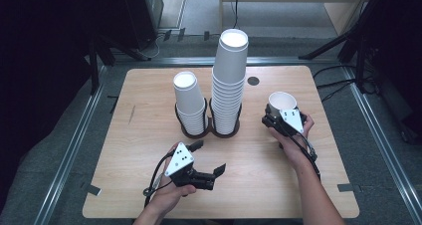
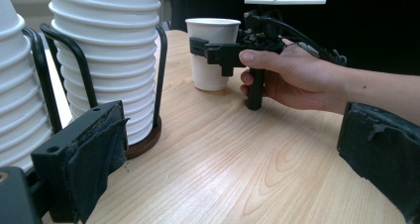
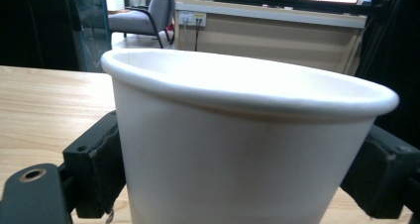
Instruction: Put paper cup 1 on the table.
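Right tongs [image 1: 276,111] seemingly clasp a plain, unprinted white cup [image 1: 282,102].

**A wooden table in a dim workroom**

A light wooden table with rounded corners [image 1: 149,195] stands on grey carpeted floor [image 1: 50,175], edged by metal rails [image 1: 74,140]. Black stand legs [image 1: 338,43] rise behind it. Farther back are a long beige counter [image 3: 267,28] and a grey upholstered chair [image 3: 143,16], brightly lit
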